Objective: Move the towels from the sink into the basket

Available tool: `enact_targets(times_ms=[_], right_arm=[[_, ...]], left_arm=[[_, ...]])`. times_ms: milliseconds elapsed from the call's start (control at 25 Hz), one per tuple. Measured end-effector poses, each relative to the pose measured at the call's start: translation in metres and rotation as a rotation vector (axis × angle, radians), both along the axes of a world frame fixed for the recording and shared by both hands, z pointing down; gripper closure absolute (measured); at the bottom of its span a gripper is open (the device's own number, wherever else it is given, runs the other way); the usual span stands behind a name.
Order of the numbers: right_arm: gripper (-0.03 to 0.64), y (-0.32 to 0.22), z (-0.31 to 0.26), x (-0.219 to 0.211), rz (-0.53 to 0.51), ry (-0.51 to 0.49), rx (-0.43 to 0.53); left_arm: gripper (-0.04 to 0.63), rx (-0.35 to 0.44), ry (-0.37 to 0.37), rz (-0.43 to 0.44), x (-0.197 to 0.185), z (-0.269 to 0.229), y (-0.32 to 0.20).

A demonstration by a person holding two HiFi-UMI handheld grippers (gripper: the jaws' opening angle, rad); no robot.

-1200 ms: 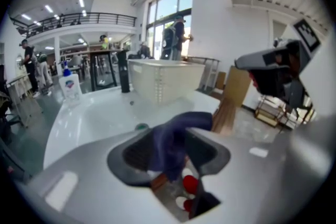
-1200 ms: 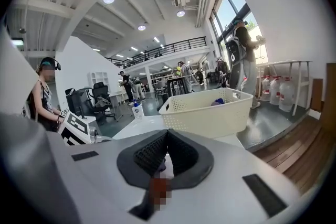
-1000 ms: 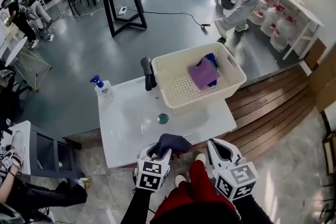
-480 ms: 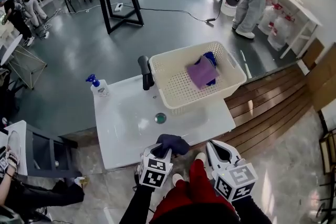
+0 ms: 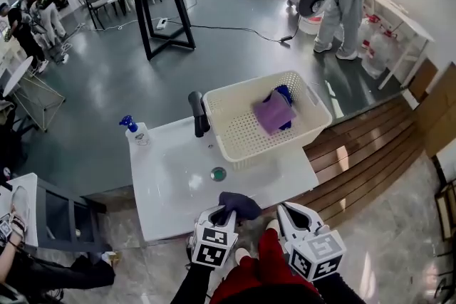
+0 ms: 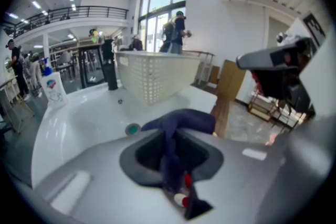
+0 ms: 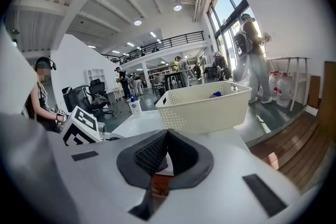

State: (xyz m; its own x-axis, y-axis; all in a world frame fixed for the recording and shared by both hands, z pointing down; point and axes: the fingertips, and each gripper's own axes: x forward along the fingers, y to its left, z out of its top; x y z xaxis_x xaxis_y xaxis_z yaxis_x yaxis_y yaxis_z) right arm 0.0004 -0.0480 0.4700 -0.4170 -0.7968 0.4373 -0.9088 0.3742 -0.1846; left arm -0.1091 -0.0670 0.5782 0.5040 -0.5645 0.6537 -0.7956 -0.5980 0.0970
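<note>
In the head view the left gripper [image 5: 222,214] sits at the near edge of the sink [image 5: 174,178]. Its jaws have just been closing on a navy towel [image 5: 239,205] that bunches right at its tips. The basket [image 5: 251,151], already holding a purple towel [image 5: 273,112], stands well ahead of it and off to its right, across the basin. The right gripper [image 5: 294,216] hangs just beside it on the right. In the left gripper view the jaws pinch only a narrow fold of the navy towel [image 6: 184,120], and most of the cloth flops forward past the tips. So thin a bite could slip out on the lift, or the loose end could catch the basket [image 6: 152,78] rim and fall short. In the right gripper view the right gripper [image 7: 167,150] has its jaws together on nothing. Being so near, it could snag the hanging cloth as the left one swings across.
</note>
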Motion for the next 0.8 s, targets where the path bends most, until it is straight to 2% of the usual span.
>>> enact_targets(times_ms=[360,800], right_arm=[[0.609,-0.008,-0.026,-0.008,-0.014,-0.001,0.064],[0.609,-0.026,-0.068,-0.011,-0.011,0.02,0.157]], left_arm=[[0.532,0.181,0.124,-0.038,-0.006,-0.092,-0.008],[0.534,0.357,0.139,-0.035,-0.018,-0.185,-0.022]])
